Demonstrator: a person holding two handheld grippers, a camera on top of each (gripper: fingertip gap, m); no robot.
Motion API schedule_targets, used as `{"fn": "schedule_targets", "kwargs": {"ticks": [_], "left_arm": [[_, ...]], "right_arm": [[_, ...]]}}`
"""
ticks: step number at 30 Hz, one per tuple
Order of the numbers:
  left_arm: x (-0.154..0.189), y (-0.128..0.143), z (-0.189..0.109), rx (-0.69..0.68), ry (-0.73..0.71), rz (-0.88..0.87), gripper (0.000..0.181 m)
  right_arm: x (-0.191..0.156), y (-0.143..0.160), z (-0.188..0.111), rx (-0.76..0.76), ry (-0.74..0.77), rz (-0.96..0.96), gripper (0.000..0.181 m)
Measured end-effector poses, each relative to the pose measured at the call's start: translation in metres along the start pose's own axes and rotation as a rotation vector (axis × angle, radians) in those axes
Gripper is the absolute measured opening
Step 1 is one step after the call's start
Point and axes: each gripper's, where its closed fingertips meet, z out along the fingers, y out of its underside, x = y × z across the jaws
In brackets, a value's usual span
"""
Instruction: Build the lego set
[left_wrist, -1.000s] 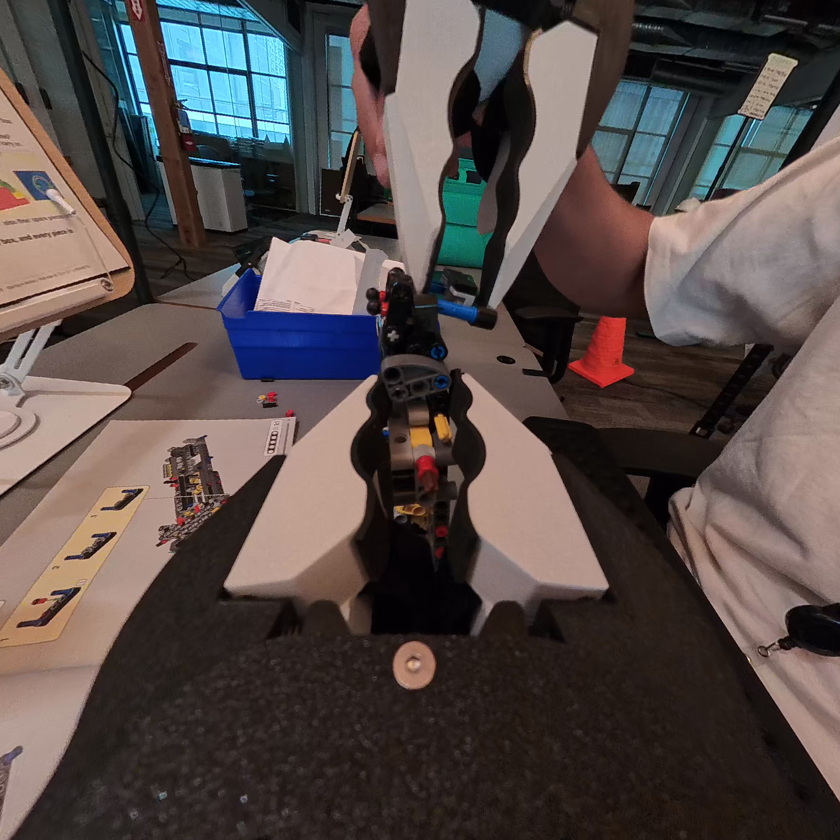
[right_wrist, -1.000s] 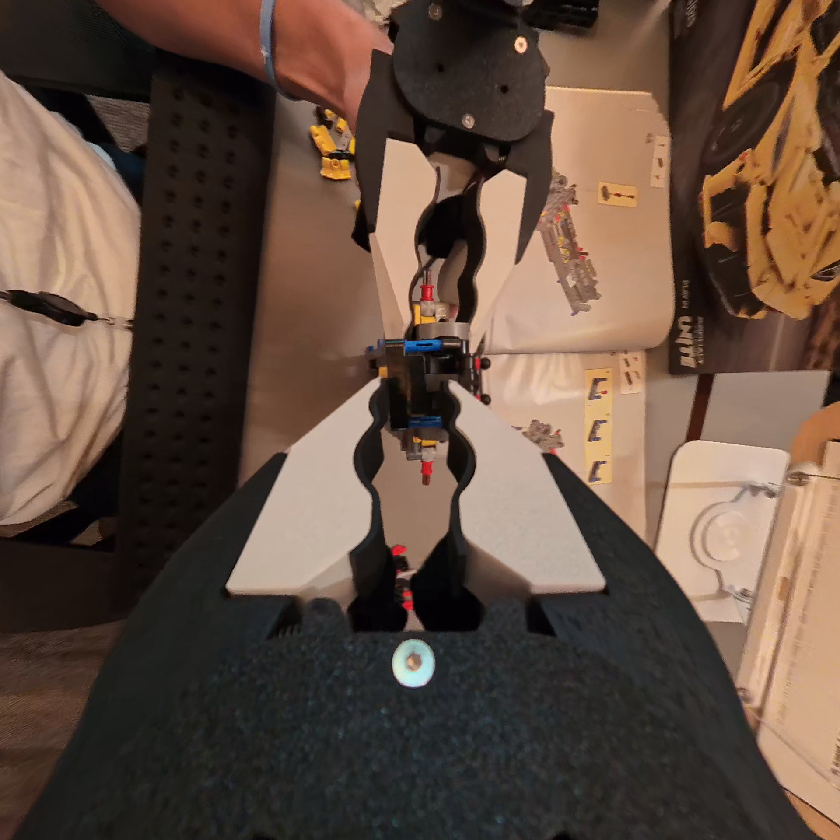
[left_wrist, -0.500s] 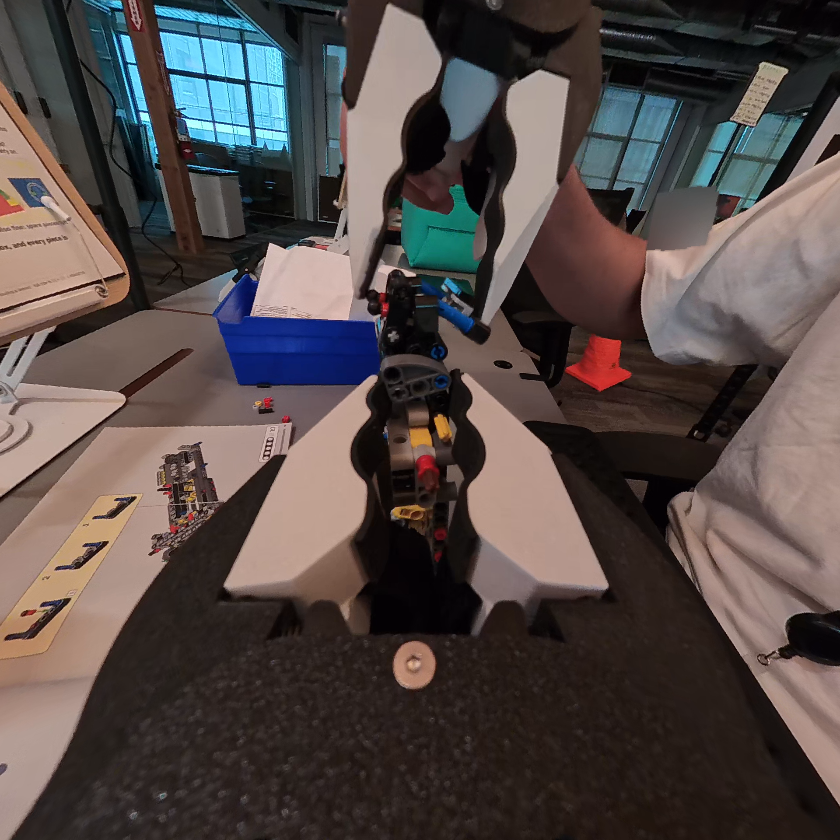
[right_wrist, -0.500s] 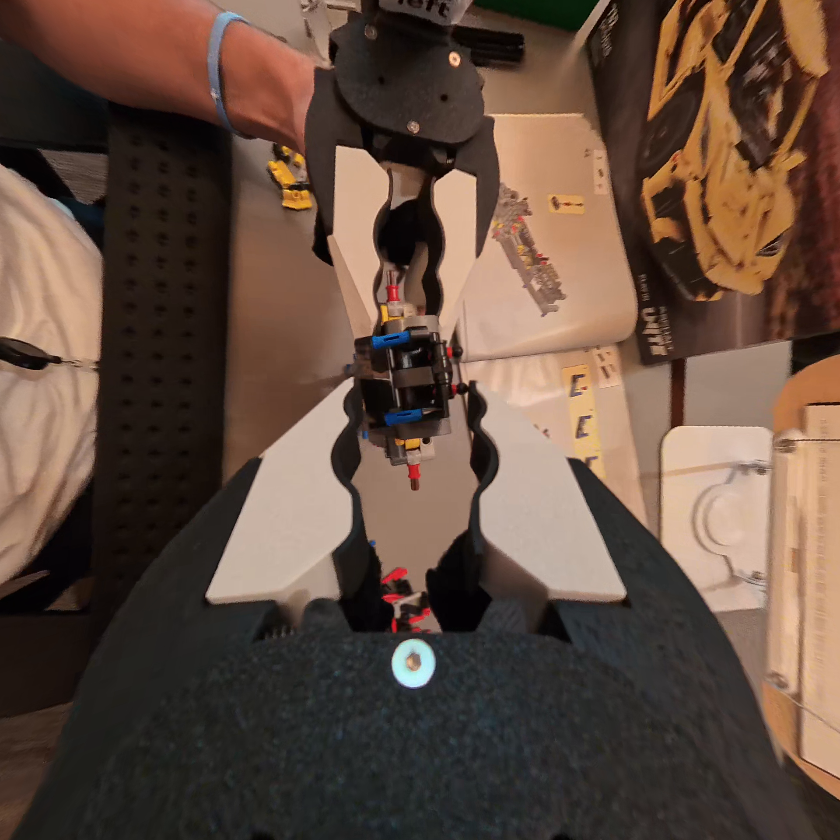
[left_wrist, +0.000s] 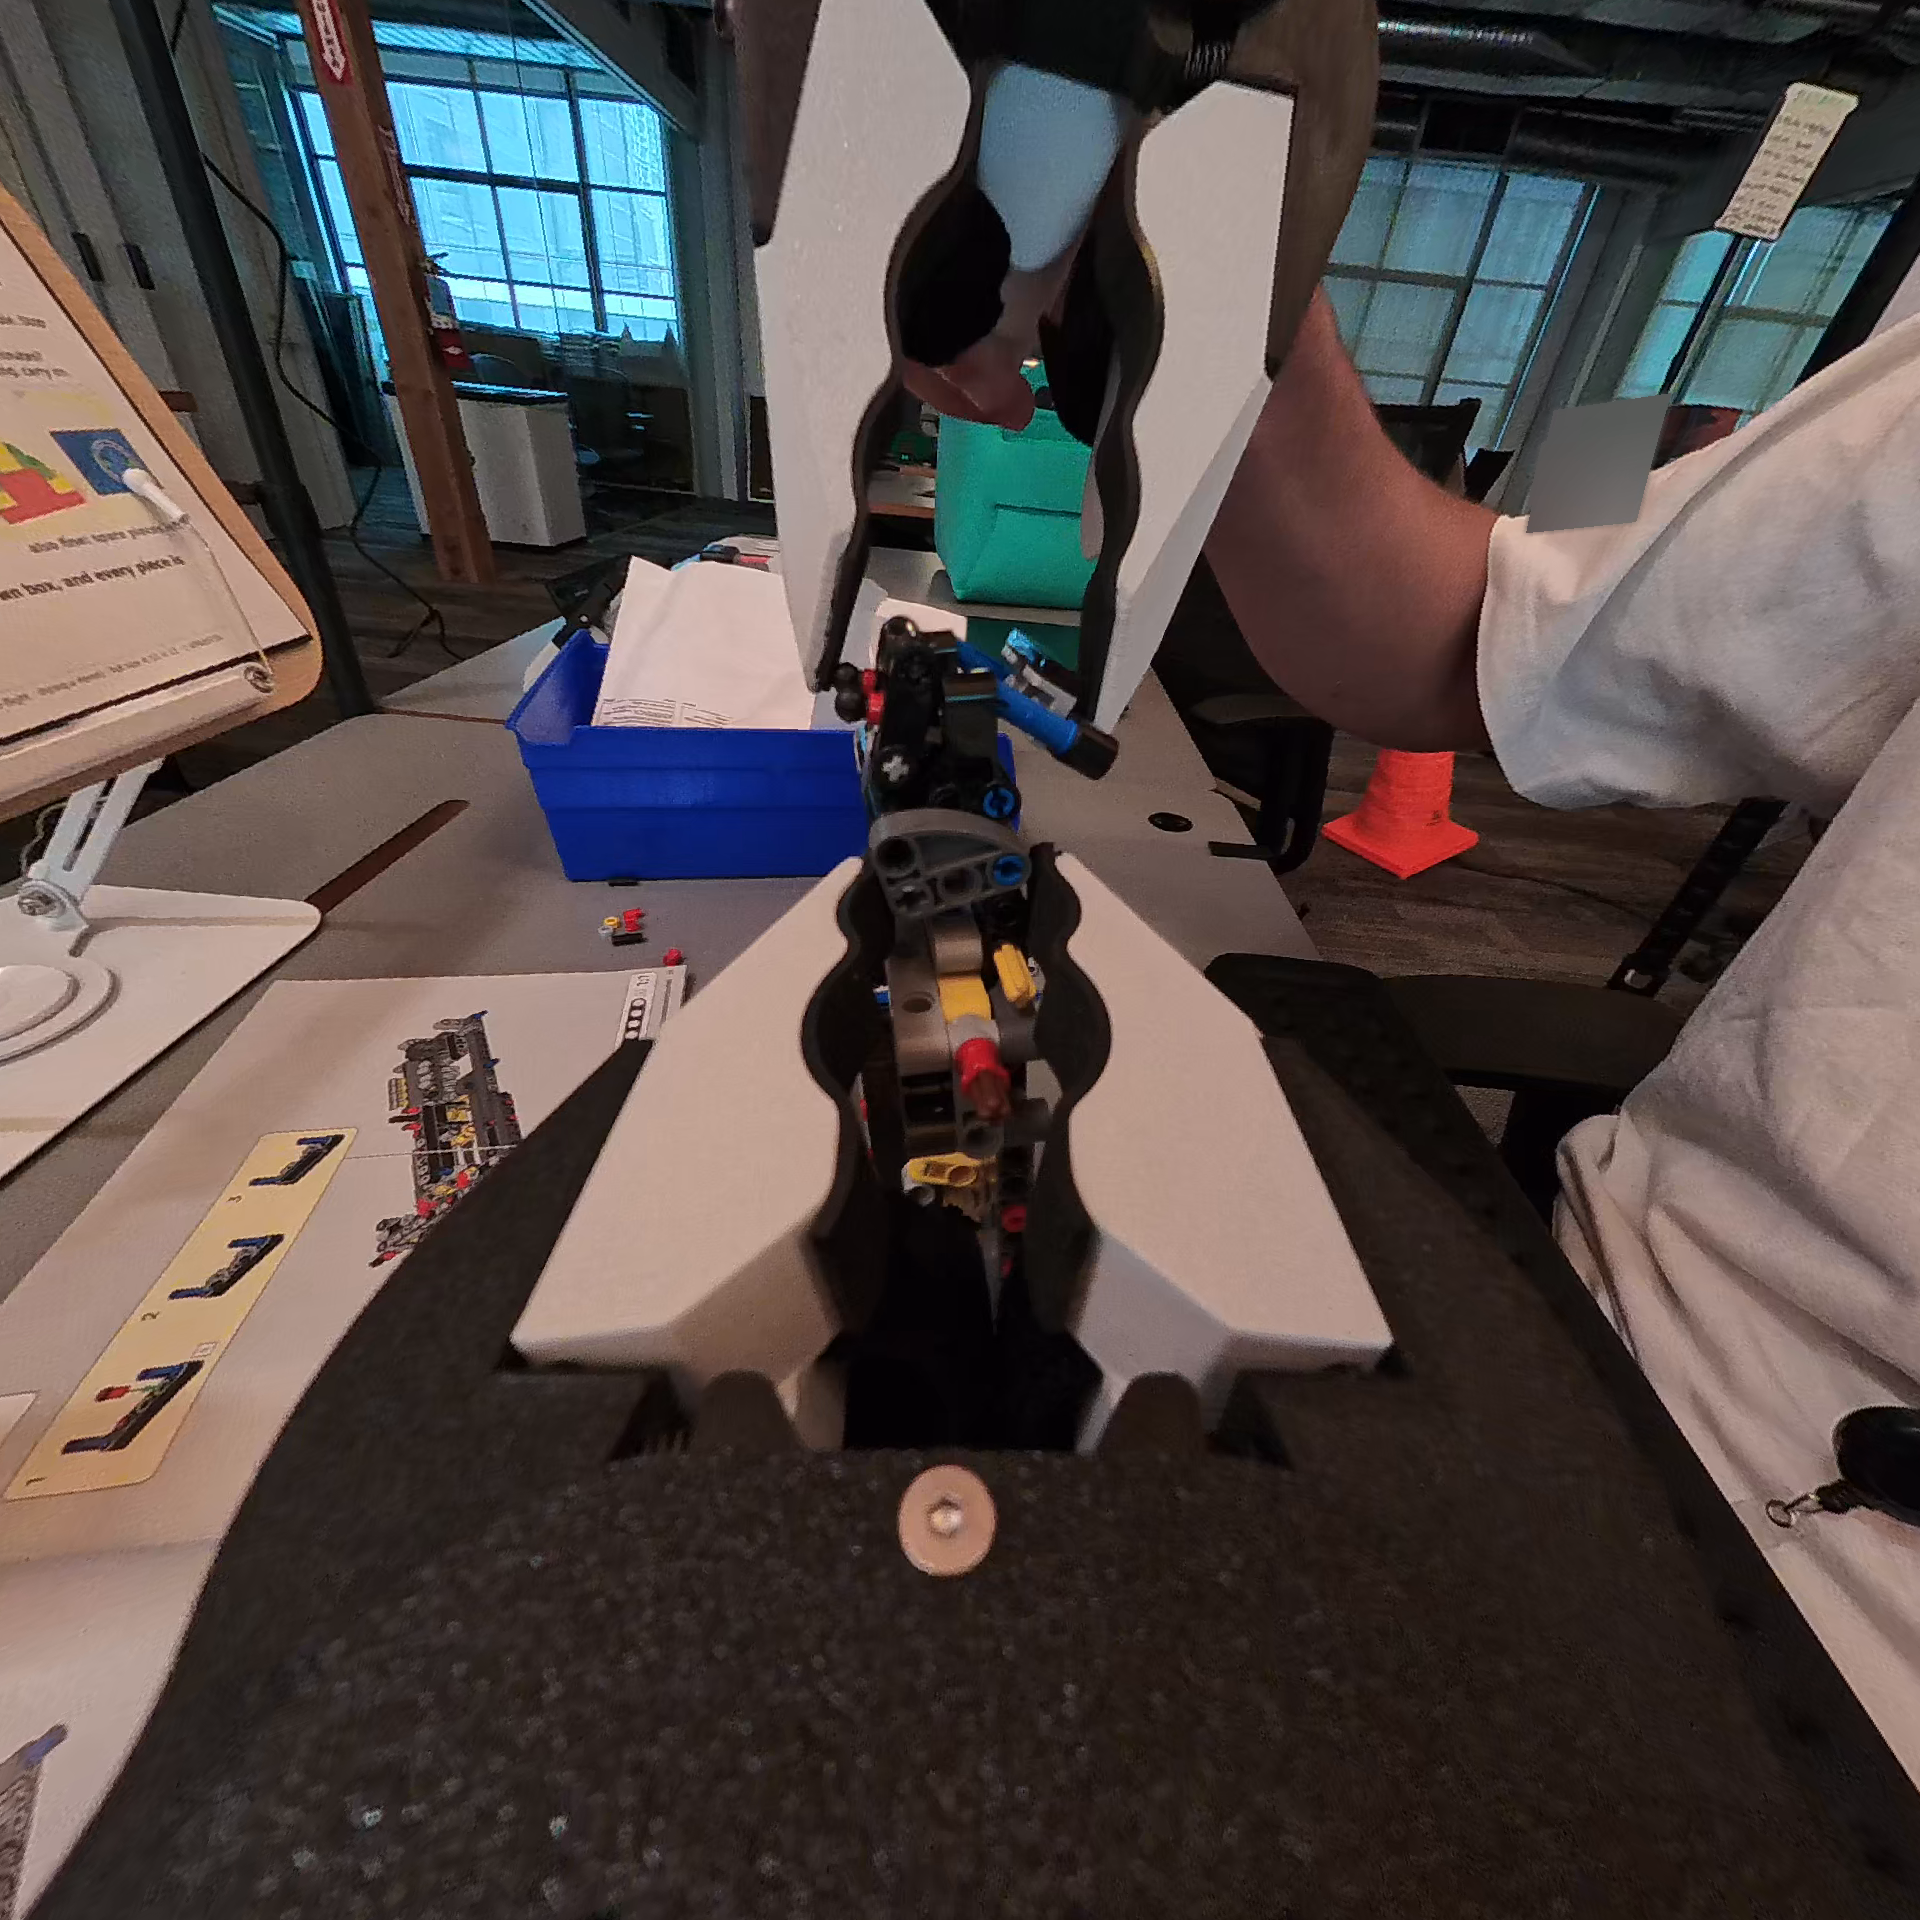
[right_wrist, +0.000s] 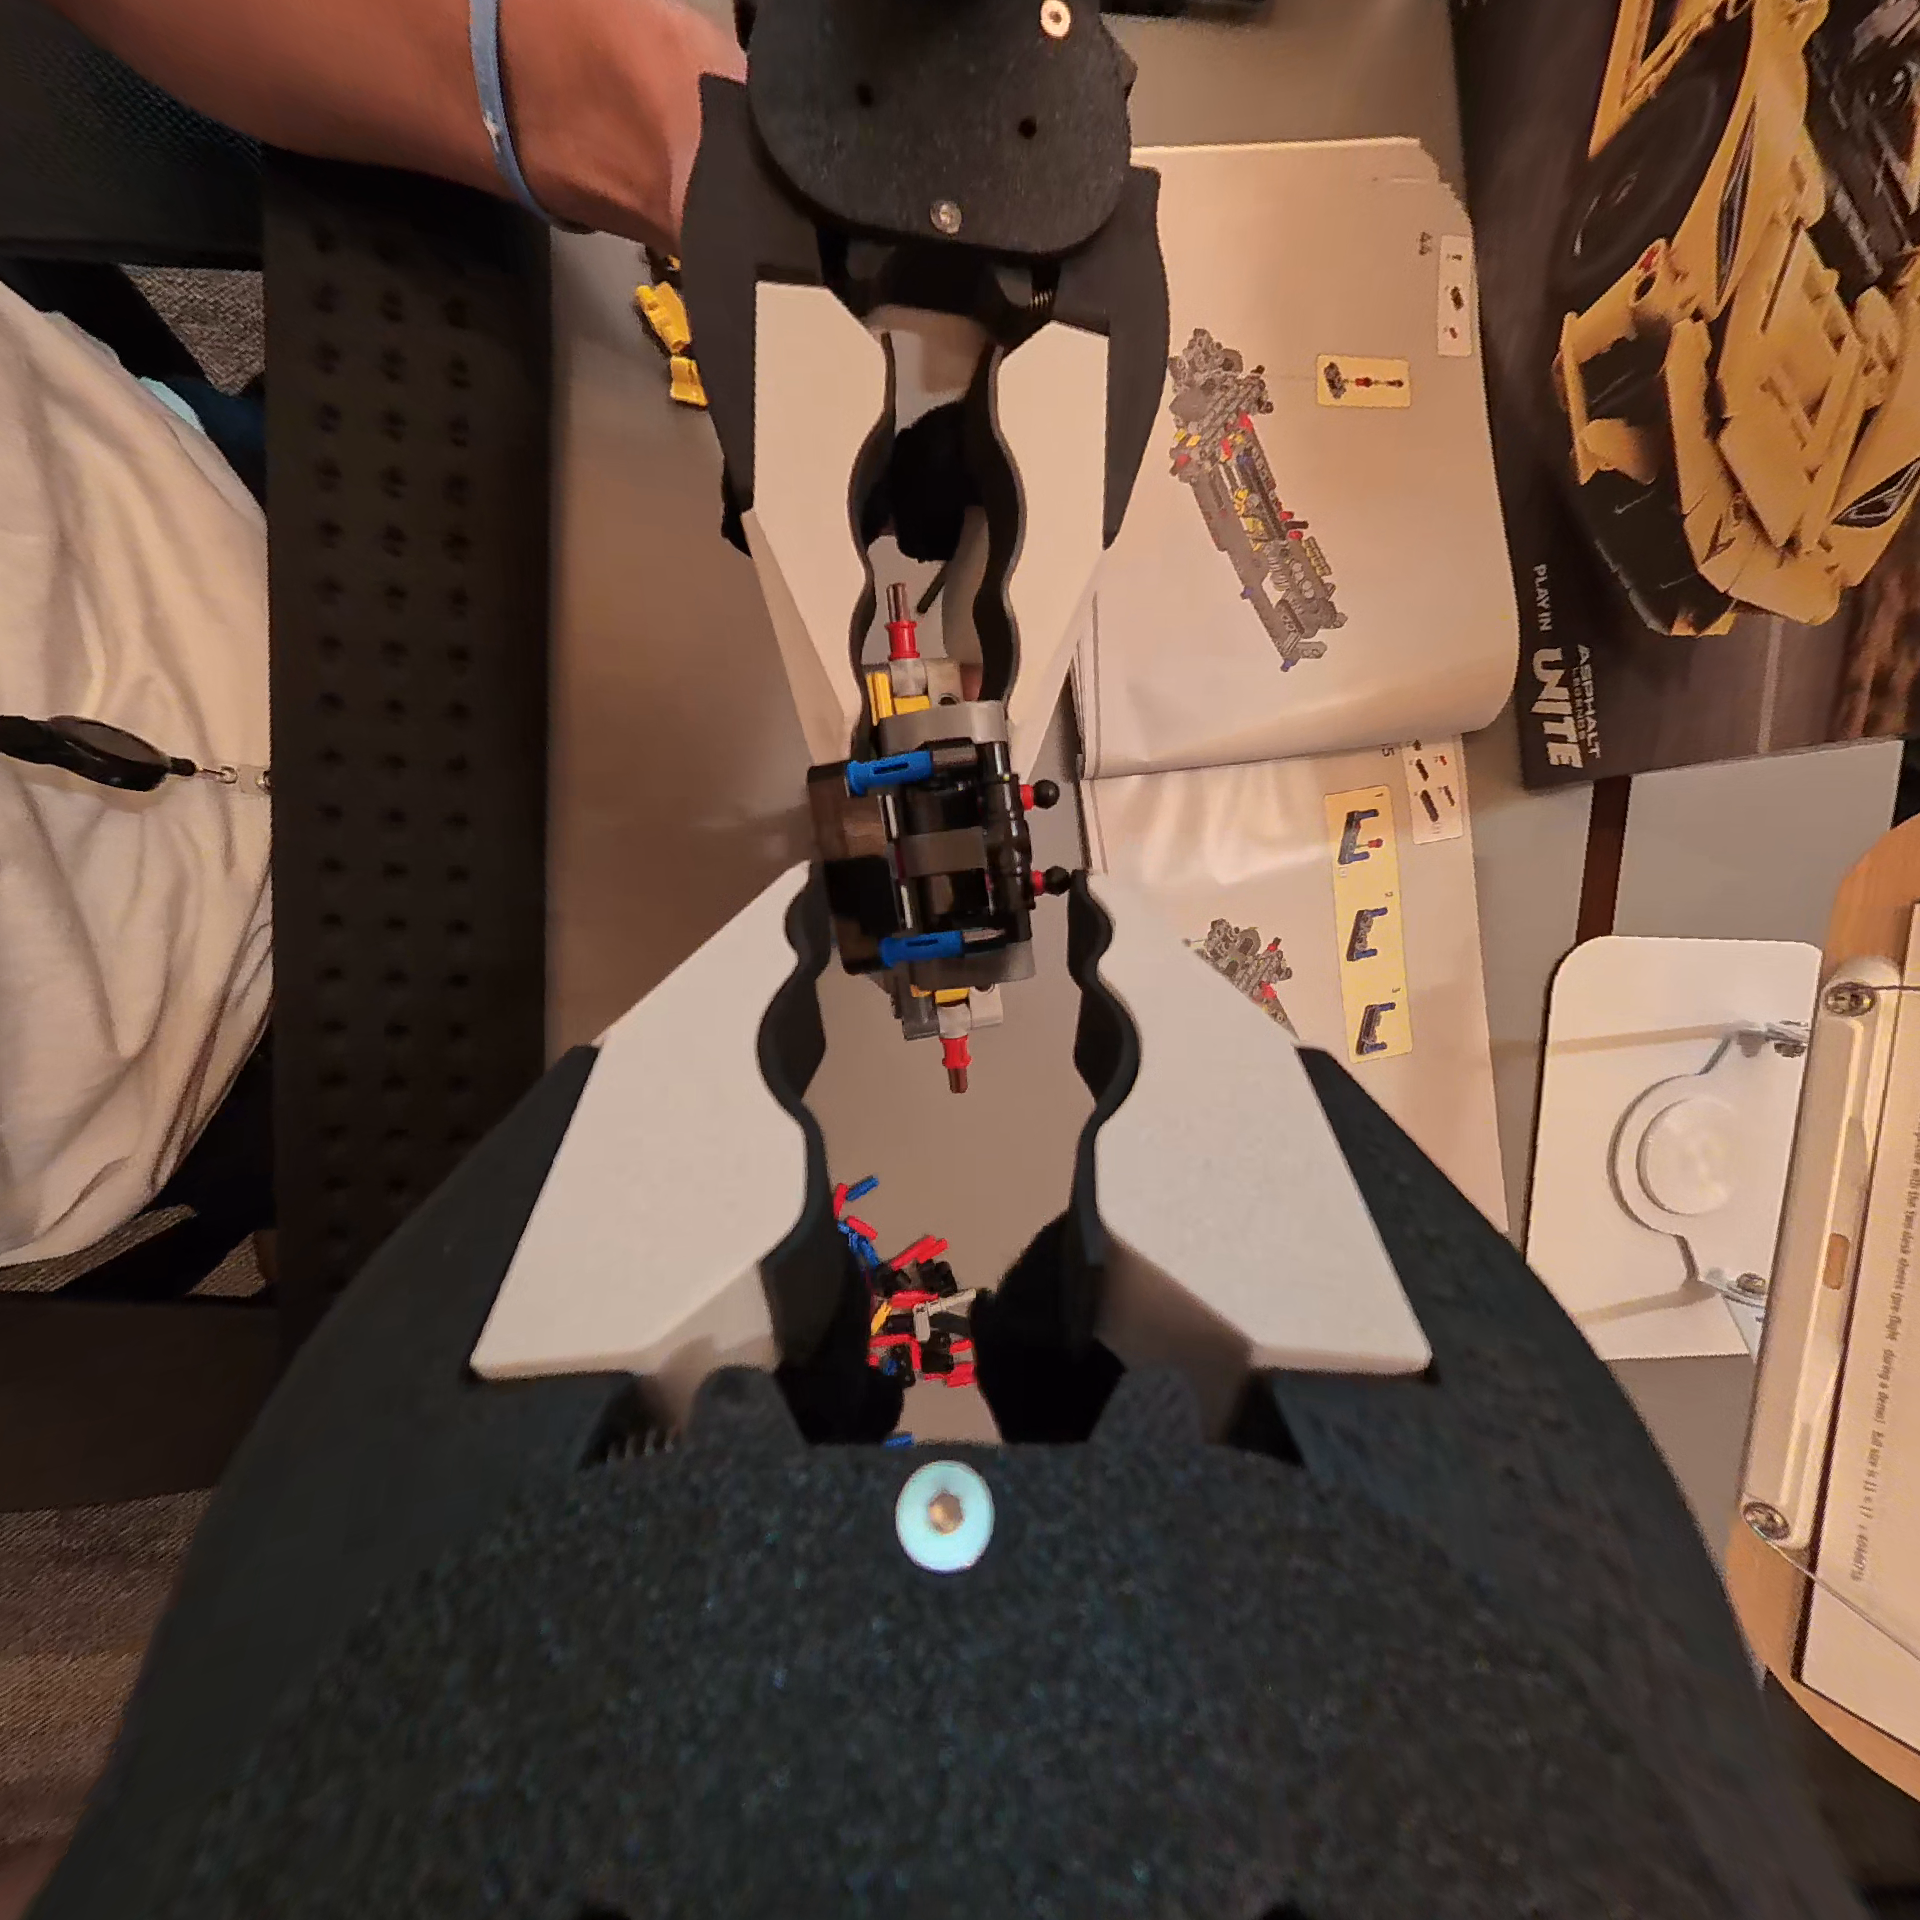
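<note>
A small Technic lego assembly (left_wrist: 940, 748), grey and black with blue, red and yellow pins, is clamped upright in my left gripper (left_wrist: 951, 883), which is shut on its lower part. My right gripper (left_wrist: 961, 696) comes down from above, open, its fingertips on either side of the assembly's top end. In the right wrist view my right gripper (right_wrist: 940, 894) is wide open around the assembly (right_wrist: 935, 831). The left gripper (right_wrist: 935, 727) holds it from the far side. Both are above the grey table (right_wrist: 623, 623).
The open instruction booklet (left_wrist: 343, 1143) (right_wrist: 1299, 520) lies on the table by the yellow-car box (right_wrist: 1714, 364). There is also a blue bin (left_wrist: 686, 790), a book stand (left_wrist: 125, 520), a pile of loose pins (right_wrist: 904, 1309) and yellow pieces (right_wrist: 670, 343). A person in a white shirt (left_wrist: 1714, 831) sits on the right. Left and right tips are no more than a few centimetres apart.
My right gripper, which was closed on the assembly's end, has opened wide and let go. My left gripper still holds the assembly in the same place.
</note>
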Motion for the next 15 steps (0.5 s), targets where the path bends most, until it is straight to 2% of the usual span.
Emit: {"fn": "schedule_targets", "kwargs": {"ticks": [8, 15], "left_arm": [[-0.0015, 0.0003, -0.0004, -0.006, -0.012, -0.002, 0.024], [-0.0058, 0.0009, -0.0024, -0.003, -0.027, -0.016, 0.024]], "right_arm": [[0.0029, 0.0018, 0.0006, -0.084, 0.035, -0.015, 0.045], [0.0067, -0.0010, -0.0042, -0.093, 0.080, -0.029, 0.042]]}}
